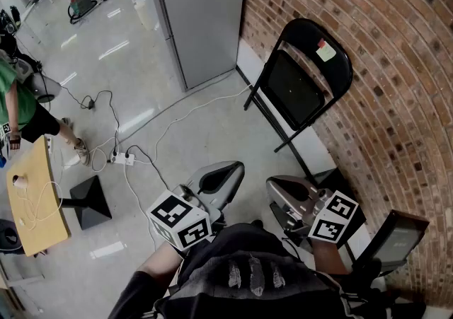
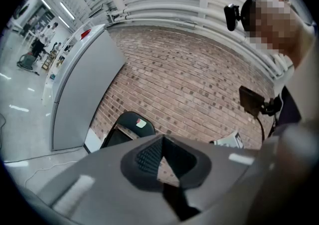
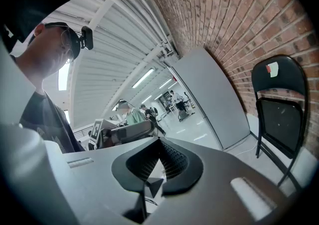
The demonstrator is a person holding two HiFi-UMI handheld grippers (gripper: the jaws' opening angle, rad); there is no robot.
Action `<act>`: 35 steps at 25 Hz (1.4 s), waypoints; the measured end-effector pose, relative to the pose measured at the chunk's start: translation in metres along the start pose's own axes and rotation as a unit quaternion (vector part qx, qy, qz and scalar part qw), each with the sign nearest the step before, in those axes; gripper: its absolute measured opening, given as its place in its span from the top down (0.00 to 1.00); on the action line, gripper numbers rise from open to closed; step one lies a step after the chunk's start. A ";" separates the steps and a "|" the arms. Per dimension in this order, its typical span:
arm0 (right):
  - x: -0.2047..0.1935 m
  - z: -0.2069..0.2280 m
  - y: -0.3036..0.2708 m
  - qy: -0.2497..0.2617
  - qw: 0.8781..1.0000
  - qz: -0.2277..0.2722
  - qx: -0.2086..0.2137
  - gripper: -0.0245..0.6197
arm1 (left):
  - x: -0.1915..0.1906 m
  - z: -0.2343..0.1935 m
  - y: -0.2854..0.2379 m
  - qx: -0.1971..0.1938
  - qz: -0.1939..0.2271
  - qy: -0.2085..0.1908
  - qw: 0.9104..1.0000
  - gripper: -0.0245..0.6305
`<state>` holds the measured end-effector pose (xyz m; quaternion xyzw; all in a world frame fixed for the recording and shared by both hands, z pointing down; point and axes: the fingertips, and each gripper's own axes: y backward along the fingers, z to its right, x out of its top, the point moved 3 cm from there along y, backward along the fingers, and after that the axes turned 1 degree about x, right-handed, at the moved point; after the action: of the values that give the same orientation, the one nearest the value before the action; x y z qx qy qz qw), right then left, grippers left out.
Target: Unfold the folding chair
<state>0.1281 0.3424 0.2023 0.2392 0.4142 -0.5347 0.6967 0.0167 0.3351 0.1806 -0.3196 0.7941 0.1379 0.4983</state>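
The black folding chair [image 1: 304,77] is folded flat and stands on the floor, leaning back against the brick wall [image 1: 386,56]. There is a small pale sticker with a red corner [image 1: 325,50] high on its backrest. Nothing touches it.

Both grippers sit well short of it, low in the head view, and the chair stands ahead of them and a little to the right. The left gripper [image 1: 221,177] points out over the floor. In the left gripper view its jaws [image 2: 162,156] are pressed together with nothing between them, and the chair [image 2: 130,126] peeks over the top of the gripper, just left of the jaw line. The right gripper [image 1: 287,194] is the nearer one to the wall side. In the right gripper view its jaws [image 3: 157,161] are likewise closed tight on nothing, and the chair [image 3: 279,104] shows far off at the right edge — clear of the jaws.

Each gripper carries its marker cube, the left cube [image 1: 180,220] and the right cube [image 1: 334,218], close to our body.

Further out, a tall grey cabinet [image 1: 202,13] stands left of the chair, against the same wall. White cables trail across the pale floor to a power strip [image 1: 122,158]. At the far left stands a wooden table [image 1: 32,201], with a person in a green shirt [image 1: 18,109] beside it. A dark screen [image 1: 398,234] sits low by the wall at our right.
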 end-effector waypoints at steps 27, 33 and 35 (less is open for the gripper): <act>0.043 0.118 -0.062 -0.053 0.994 0.022 -0.090 0.96 | 0.044 -0.087 -0.070 0.008 -0.042 0.001 0.999 0.96; 0.062 0.171 -0.031 -0.073 0.994 0.025 -0.074 0.96 | 0.051 -0.072 -0.131 0.027 -0.064 -0.032 0.997 0.96; 0.067 0.187 -0.023 -0.075 0.995 0.024 -0.066 0.96 | 0.050 -0.067 -0.149 0.035 -0.068 -0.036 0.996 0.96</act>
<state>0.1725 0.1537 0.2500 0.1616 0.3890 -0.5057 0.7528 0.0510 0.1676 0.1830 -0.3497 0.7564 0.0871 0.5459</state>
